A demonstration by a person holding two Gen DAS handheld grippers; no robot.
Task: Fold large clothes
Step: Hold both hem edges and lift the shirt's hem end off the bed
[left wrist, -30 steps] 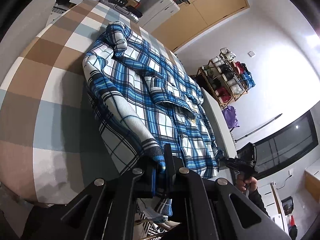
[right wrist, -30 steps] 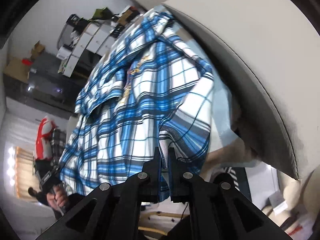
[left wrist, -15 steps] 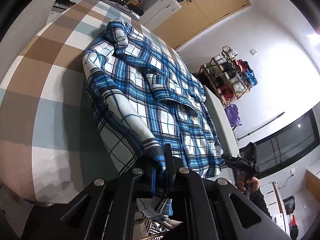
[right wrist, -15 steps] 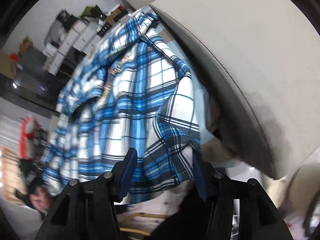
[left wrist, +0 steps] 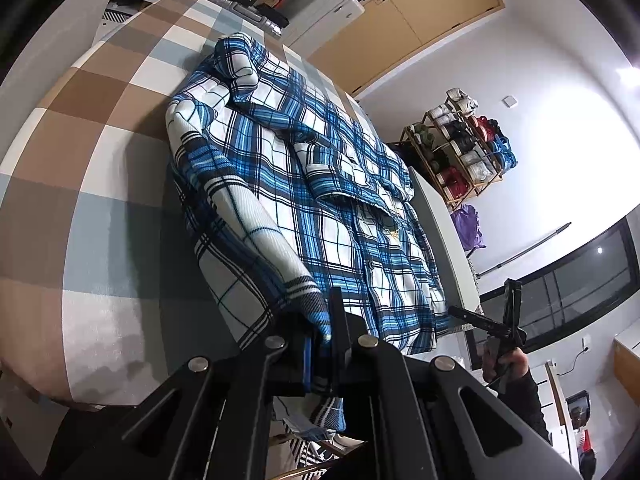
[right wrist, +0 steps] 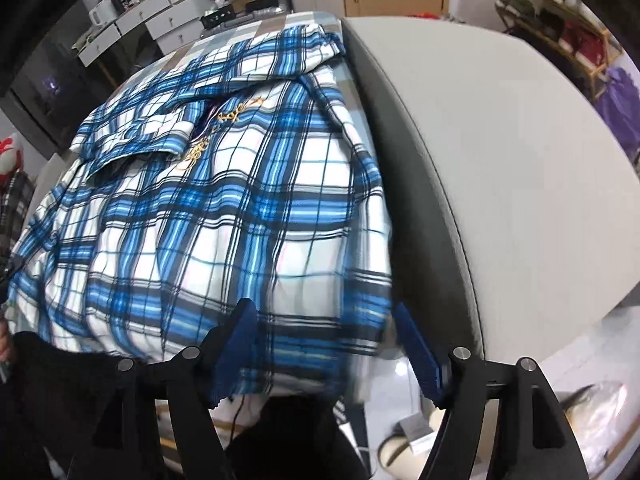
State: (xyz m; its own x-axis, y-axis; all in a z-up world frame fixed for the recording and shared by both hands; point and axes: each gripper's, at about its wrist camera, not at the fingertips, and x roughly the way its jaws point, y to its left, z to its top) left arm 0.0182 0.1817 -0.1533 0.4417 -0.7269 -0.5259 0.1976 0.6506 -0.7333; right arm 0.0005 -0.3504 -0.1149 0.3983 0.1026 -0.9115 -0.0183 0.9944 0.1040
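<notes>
A blue-and-white plaid shirt (left wrist: 304,184) lies spread on the checked bed cover (left wrist: 80,168). My left gripper (left wrist: 324,332) is shut on the shirt's near edge, and cloth hangs below its jaws. In the right wrist view the shirt (right wrist: 224,208) fills the middle, gold lettering on its chest. My right gripper (right wrist: 324,346) hovers over the shirt's hem with its jaws opening. The hem lies between the blue pads (right wrist: 418,354), and they do not press on it. The left wrist view shows a hand (left wrist: 504,360) holding that right gripper at the bed's far corner.
A grey padded slab (right wrist: 500,160) borders the shirt on the right. A shoe rack (left wrist: 464,148) and a purple bag (left wrist: 468,224) stand by the white wall. Wooden wardrobe doors (left wrist: 420,12) and white drawers (right wrist: 160,20) sit beyond the bed.
My right gripper has let go of the shirt's corner, its jaws have spread wide and it has tilted downward. The released corner has settled on the bed. My left gripper holds as before.
</notes>
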